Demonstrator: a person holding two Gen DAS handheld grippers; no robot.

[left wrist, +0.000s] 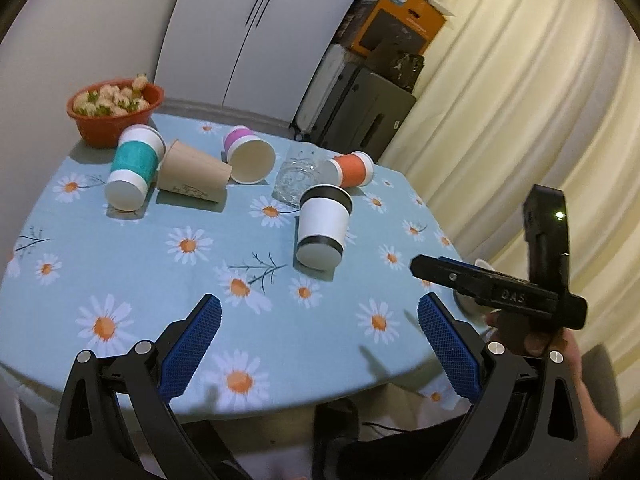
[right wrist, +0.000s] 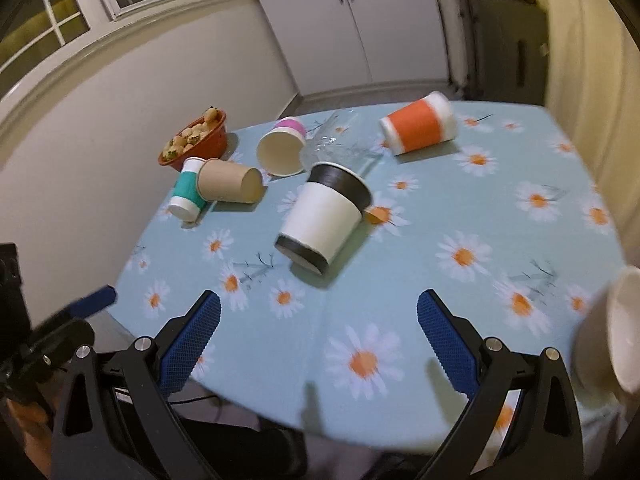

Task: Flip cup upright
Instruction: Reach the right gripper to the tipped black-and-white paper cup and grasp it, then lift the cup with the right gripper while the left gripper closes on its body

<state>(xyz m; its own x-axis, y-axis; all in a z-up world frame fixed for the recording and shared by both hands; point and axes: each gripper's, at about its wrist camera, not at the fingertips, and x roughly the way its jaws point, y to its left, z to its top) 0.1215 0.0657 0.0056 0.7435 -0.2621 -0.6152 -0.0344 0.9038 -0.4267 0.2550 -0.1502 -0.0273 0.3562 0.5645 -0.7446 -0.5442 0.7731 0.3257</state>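
Note:
Several paper cups lie on their sides on the daisy tablecloth (left wrist: 120, 264). Nearest is a white cup with black bands (left wrist: 323, 227), also in the right wrist view (right wrist: 324, 220). Behind it lie an orange cup (left wrist: 352, 169) (right wrist: 418, 123), a pink-banded cup (left wrist: 250, 154) (right wrist: 282, 146), a brown cup (left wrist: 192, 172) (right wrist: 230, 181) and a teal cup (left wrist: 134, 168) (right wrist: 187, 192). A clear glass (left wrist: 296, 176) (right wrist: 332, 148) lies among them. My left gripper (left wrist: 320, 344) is open and empty, short of the white cup. My right gripper (right wrist: 320, 344) is open and empty above the table's near edge.
A red bowl of food (left wrist: 116, 114) (right wrist: 196, 142) stands at the far left of the table. A white cup or mug (right wrist: 612, 328) sits blurred at the right edge. The right gripper's body (left wrist: 520, 280) shows at the table's right. Curtains (left wrist: 520, 100) hang right, cabinets behind.

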